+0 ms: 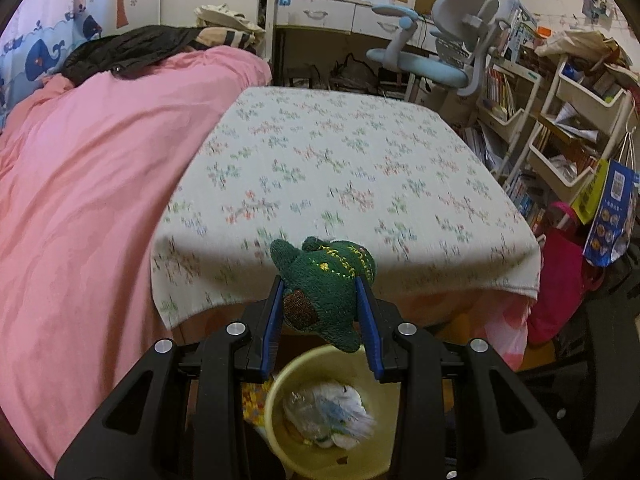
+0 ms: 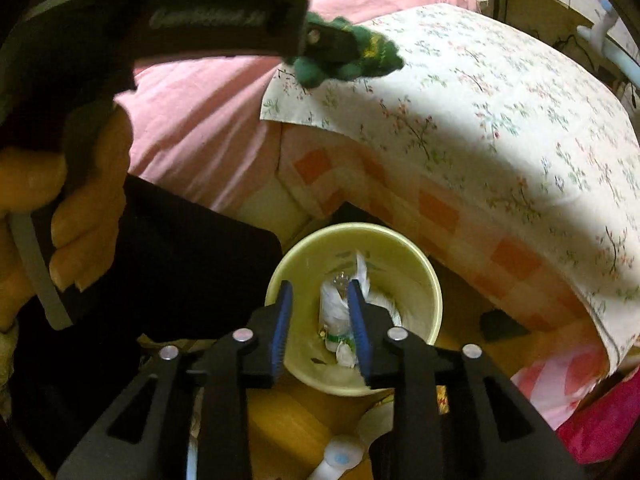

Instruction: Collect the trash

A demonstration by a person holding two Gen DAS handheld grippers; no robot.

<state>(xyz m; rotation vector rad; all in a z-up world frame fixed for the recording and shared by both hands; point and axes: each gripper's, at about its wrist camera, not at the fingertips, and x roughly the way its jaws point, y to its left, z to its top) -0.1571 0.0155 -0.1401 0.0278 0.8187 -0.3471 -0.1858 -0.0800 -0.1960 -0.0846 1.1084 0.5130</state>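
Two grippers over the yellow bin (image 2: 424, 280): left gripper (image 1: 325, 292) clamps a green plush toy (image 1: 326, 286), right gripper (image 2: 318, 292) hangs parted, nothing between.

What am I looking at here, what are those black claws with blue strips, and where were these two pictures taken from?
They are hand-held grabbers, one in each of a person's hands, each with a camera looking along its two fingers. The left tool grips a green plush toy above a yellow bin. The right tool is open and empty over the same bin, with crumpled trash below it. That view also shows the person's hand holding the left tool. Behind is a bed with a floral sheet.
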